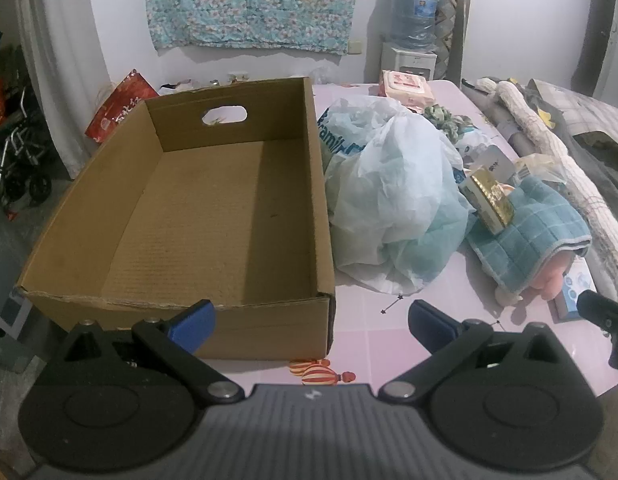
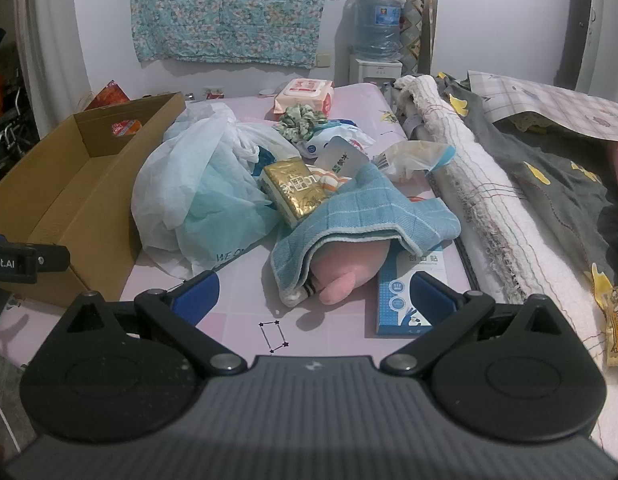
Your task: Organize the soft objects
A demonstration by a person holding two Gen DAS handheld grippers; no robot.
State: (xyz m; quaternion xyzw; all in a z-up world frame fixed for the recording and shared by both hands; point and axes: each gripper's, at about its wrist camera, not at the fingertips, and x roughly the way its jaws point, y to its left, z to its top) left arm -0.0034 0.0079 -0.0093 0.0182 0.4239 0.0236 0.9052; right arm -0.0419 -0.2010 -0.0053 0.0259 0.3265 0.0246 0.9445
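Observation:
An empty cardboard box [image 1: 197,208] [image 2: 61,184] stands at the left of the pink table. Right of it lies a heap of crumpled plastic bags [image 1: 389,204] [image 2: 197,196]. A blue checked towel [image 1: 533,228] [image 2: 365,212] drapes over a pink plush toy [image 2: 349,268] [image 1: 557,276]. A green scrunchie [image 2: 303,122] [image 1: 449,118] lies further back. My left gripper [image 1: 311,326] hangs open near the box's front right corner. My right gripper [image 2: 315,298] is open, low over the table, just short of the plush toy.
A gold packet [image 2: 295,190] rests on the towel and a blue plaster box [image 2: 409,296] lies beside the plush. A wet-wipe pack [image 2: 305,94] sits at the back. Rolled white cloth [image 2: 489,216] and grey bedding [image 2: 557,184] border the right. A water dispenser [image 2: 377,28] stands behind.

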